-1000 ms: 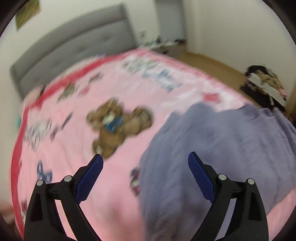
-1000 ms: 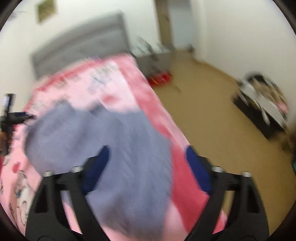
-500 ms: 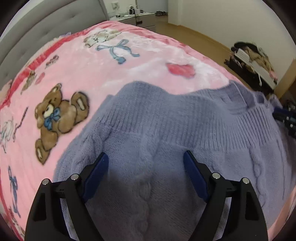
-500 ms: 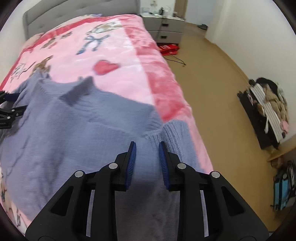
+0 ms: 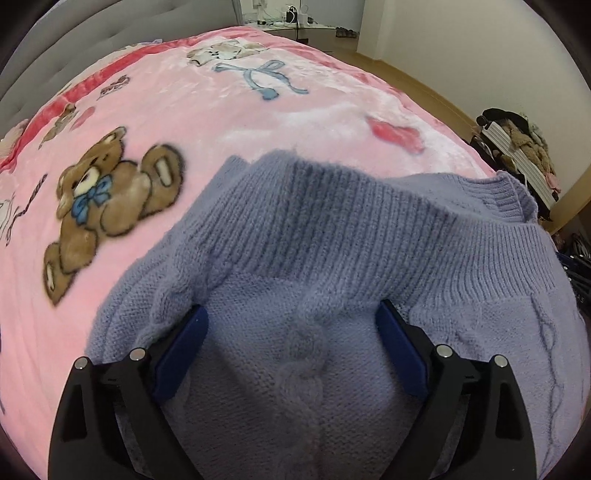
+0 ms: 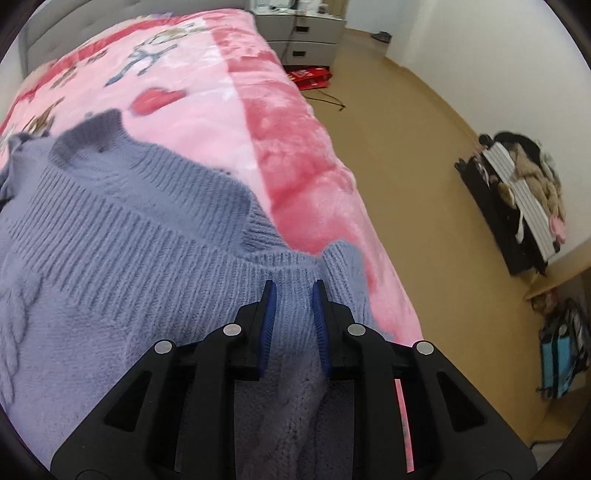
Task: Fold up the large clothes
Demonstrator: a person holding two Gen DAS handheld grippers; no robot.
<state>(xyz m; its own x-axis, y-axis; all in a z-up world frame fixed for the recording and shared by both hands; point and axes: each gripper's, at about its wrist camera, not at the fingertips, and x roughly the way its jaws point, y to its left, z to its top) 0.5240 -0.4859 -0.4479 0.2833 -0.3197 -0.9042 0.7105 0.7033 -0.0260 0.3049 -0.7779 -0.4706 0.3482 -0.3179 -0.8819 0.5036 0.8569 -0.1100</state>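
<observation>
A lilac cable-knit sweater [image 5: 332,236] lies on a pink teddy-bear blanket [image 5: 184,110] that covers the bed. In the left wrist view my left gripper [image 5: 291,325] is open, its blue pads wide apart and pressed down into the knit below the ribbed hem. In the right wrist view the sweater [image 6: 110,236] lies near the bed's right edge. My right gripper [image 6: 293,299] is nearly closed, pinching a fold of the ribbed hem between its blue pads.
The blanket [image 6: 295,147] drops off to a wooden floor [image 6: 424,184] on the right. A grey nightstand [image 6: 306,33] stands by the grey headboard [image 5: 74,55]. A dark pile of clothes and bags [image 6: 524,192] sits against the far wall.
Both grippers dropped down onto the sweater. The right gripper went from wide open to pinched on the ribbed hem. The left gripper stayed open and sank into the knit.
</observation>
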